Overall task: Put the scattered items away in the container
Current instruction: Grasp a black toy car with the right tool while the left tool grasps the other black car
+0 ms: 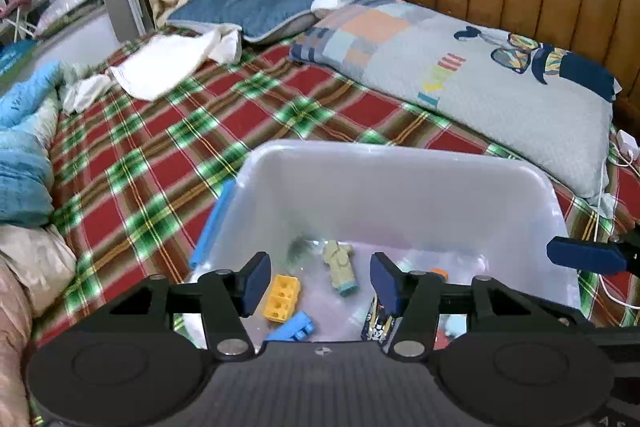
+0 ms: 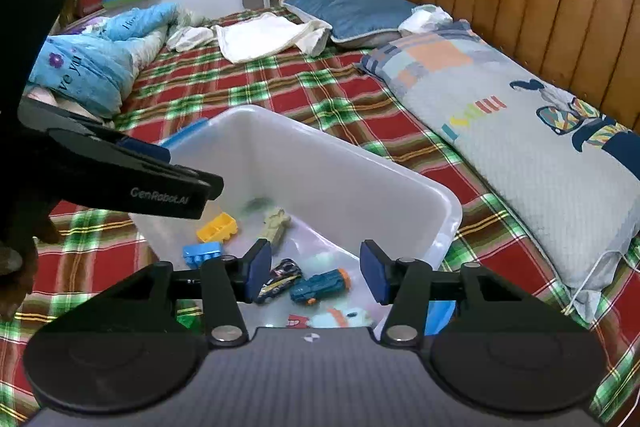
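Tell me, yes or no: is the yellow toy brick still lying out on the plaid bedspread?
No. The yellow plastic toy brick lies inside the translucent white plastic bin, beside a blue plastic toy brick.

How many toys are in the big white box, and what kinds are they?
Building blocks: 2, a yellow block and a blue block
Toy cars: 2, a dark race car and a teal car
Figures: 1, a beige figure
Other: 1, a light blue toy, partly hidden
Total: 6 visible in the white bin; others may be hidden.
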`<state>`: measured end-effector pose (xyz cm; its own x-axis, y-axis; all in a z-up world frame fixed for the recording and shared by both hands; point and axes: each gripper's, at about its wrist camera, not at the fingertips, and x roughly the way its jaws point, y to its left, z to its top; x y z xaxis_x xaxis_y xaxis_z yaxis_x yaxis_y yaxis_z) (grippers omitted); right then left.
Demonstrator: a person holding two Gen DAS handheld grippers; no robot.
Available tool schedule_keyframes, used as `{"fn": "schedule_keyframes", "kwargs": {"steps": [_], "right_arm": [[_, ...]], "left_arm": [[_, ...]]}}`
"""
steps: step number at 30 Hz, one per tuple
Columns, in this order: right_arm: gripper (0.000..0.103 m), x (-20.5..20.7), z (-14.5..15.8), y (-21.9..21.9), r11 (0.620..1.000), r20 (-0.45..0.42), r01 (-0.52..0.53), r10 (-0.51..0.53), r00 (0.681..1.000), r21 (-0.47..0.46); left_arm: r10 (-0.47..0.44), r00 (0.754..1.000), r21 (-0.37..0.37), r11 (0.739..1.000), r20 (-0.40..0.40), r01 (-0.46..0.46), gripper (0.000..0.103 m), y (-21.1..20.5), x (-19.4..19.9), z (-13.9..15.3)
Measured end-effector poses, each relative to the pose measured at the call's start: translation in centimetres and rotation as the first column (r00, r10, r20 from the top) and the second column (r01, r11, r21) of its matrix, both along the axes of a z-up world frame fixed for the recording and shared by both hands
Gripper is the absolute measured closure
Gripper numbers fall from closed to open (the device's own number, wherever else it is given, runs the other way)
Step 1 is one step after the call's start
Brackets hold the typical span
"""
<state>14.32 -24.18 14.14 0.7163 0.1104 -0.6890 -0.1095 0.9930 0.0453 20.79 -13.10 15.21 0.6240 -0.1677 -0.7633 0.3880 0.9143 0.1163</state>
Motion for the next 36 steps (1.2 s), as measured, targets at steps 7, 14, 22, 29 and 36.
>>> {"fn": "schedule_keyframes", "kwargs": {"steps": [7, 14, 22, 29, 36], "right_arm": [[0.051, -2.1, 1.2, 1.5, 0.996, 0.057, -0.084, 0.081, 0.995, 0.037], [0.050, -5.0, 1.4, 4.0, 0.981, 0.091, -0.167, 0.158, 0.983, 0.101], [0.049, -6.6, -3.0, 6.7, 0.963, -0.058, -0.263, 0.267, 0.962, 0.064], [0.049, -5.1, -8.0, 9.0, 0.950, -0.169, -0.313, 0.305, 0.937, -0.023], [0.050, -1.9, -11.6, 10.9, 0.868, -0.223, -0.462, 0.421, 0.879, -0.182]], "left_arm": [[0.024, 1.000, 0.019, 1.000, -0.004, -0.024, 0.040, 3.4, -2.4, -0.5], [0.186, 0.981, -0.024, 0.982, -0.051, -0.188, 0.040, 9.4, -5.2, -1.2], [0.319, 0.933, -0.031, 0.944, -0.168, -0.329, 0.038, 15.0, -9.4, -4.7], [0.312, 0.922, 0.000, 0.947, -0.232, -0.320, 0.038, 15.7, -12.4, -7.4], [0.237, 0.933, -0.004, 0.969, -0.270, -0.248, 0.038, 14.5, -14.3, -8.6]]}}
